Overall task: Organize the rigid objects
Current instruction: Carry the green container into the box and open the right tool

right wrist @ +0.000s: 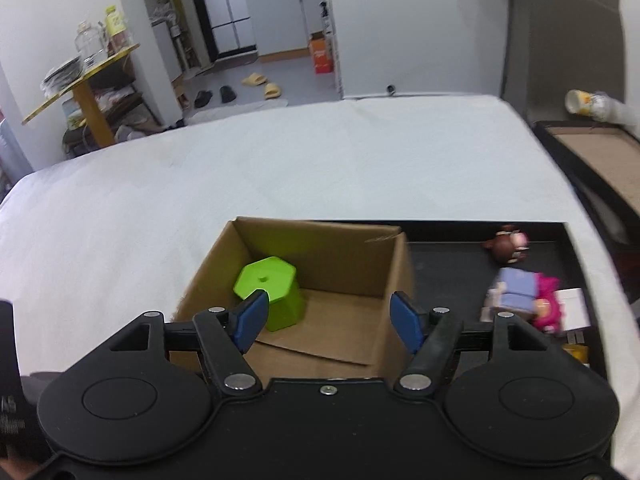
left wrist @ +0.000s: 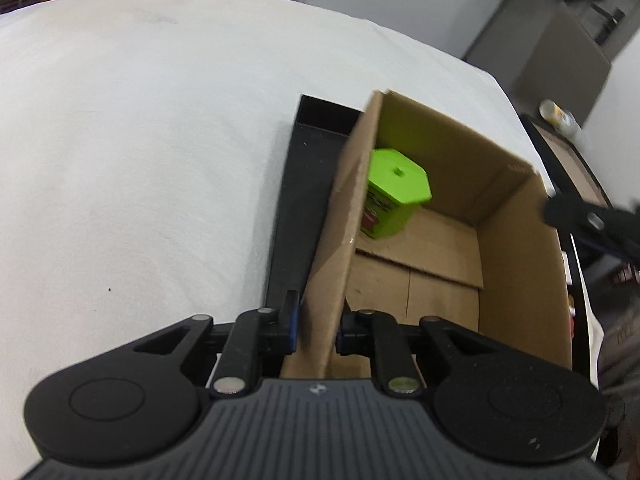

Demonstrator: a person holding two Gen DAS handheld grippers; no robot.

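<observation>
An open cardboard box (left wrist: 516, 240) (right wrist: 352, 248) stands in a black tray (left wrist: 296, 200) (right wrist: 452, 256) on a white-covered table. A green hexagonal container (left wrist: 394, 196) (right wrist: 272, 292) sits upright in the box's far left corner. My left gripper (left wrist: 316, 330) is shut on the box's near left wall, one pad on each side of the cardboard. Above the box's near edge my right gripper (right wrist: 330, 316) stands open, its blue pads apart with nothing between them. The green container lies just beyond its left pad.
In the tray right of the box lie a brown toy head (right wrist: 508, 246), a purple and pink figure (right wrist: 524, 298) and a white packet (right wrist: 574, 312). A second dark tray (right wrist: 596, 160) and a tipped cup (right wrist: 588, 104) lie past the table's right edge. White cloth (right wrist: 240, 172) stretches left and beyond.
</observation>
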